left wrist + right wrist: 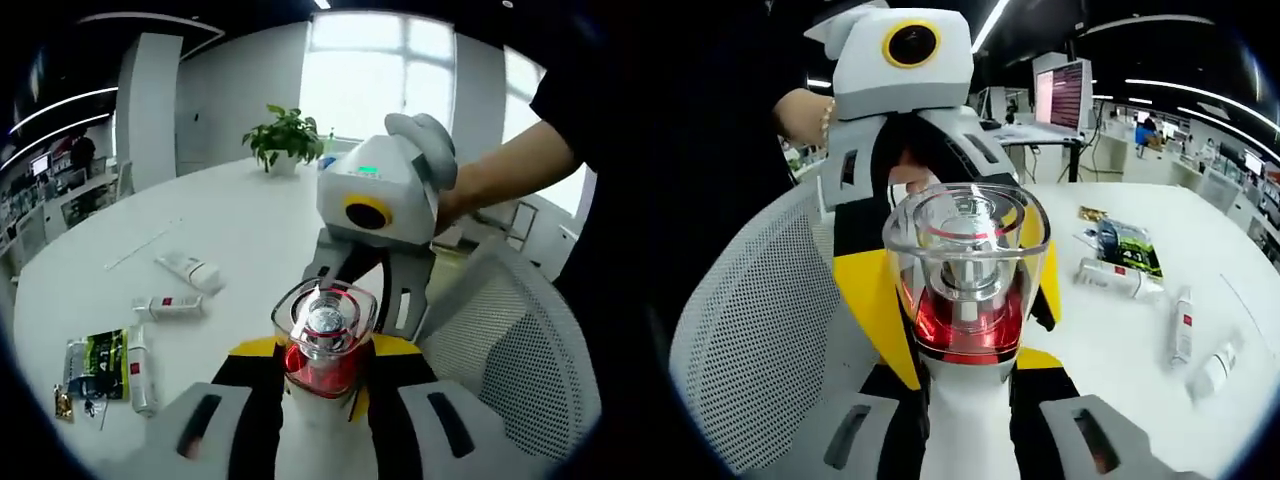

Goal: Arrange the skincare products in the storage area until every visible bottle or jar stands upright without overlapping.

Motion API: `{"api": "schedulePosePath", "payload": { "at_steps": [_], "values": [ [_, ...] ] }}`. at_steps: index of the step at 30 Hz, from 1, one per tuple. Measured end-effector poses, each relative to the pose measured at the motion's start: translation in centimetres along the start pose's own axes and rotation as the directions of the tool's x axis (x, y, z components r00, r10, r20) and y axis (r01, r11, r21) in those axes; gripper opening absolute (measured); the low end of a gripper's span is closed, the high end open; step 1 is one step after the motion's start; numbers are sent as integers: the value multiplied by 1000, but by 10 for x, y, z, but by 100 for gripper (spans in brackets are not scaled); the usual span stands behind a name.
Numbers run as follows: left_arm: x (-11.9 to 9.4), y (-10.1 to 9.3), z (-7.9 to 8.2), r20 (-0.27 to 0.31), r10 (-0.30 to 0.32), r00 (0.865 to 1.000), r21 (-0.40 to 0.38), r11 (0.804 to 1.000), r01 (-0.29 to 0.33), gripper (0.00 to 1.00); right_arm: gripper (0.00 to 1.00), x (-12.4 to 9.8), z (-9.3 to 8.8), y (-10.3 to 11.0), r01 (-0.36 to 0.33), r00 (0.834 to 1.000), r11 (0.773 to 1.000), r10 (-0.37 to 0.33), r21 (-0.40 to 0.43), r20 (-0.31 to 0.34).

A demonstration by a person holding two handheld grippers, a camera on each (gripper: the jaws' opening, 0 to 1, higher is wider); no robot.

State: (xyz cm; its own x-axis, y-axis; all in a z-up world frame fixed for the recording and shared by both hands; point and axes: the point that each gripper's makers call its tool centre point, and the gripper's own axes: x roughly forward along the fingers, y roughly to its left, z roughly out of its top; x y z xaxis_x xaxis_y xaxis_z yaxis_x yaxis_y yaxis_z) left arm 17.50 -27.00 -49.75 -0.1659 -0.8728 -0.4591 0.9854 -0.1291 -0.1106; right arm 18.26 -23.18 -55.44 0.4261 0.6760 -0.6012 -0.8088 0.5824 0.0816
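A pump bottle [325, 345] with a white body, red collar and clear cap is held up in the air between both grippers. In the left gripper view my left gripper [320, 405] is shut on its white body from below, and the right gripper [362, 290] reaches in from behind, its jaws against the bottle's far side. The right gripper view has the same bottle [968, 290], with my right gripper [965, 400] shut on the white body. There the left gripper [960, 250] has its yellow fingers [872, 295] pressed on both sides of the cap and collar.
Three tubes lie flat on the white round table [230, 215]: one [190, 270], one [168, 306] and one [140, 370], beside a printed packet [95, 365]. A potted plant [285, 135] stands at the far edge. A grey mesh chair [520, 350] is close under the grippers.
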Motion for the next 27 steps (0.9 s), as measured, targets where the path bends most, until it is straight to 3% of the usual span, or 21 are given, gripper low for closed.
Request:
{"api": "schedulePosePath", "payload": {
  "at_steps": [5, 10, 27],
  "values": [
    [5, 0, 6, 57, 0, 998, -72, 997, 5, 26, 22, -7, -5, -3, -21, 1000, 1000, 21, -11, -2],
    [14, 3, 12, 69, -7, 998, -96, 995, 14, 26, 22, -15, -9, -12, -25, 1000, 999, 24, -25, -15],
    [62, 40, 42, 91, -36, 995, -76, 996, 43, 27, 22, -43, -26, -71, 41, 999, 999, -41, 2, -33]
  ]
}}
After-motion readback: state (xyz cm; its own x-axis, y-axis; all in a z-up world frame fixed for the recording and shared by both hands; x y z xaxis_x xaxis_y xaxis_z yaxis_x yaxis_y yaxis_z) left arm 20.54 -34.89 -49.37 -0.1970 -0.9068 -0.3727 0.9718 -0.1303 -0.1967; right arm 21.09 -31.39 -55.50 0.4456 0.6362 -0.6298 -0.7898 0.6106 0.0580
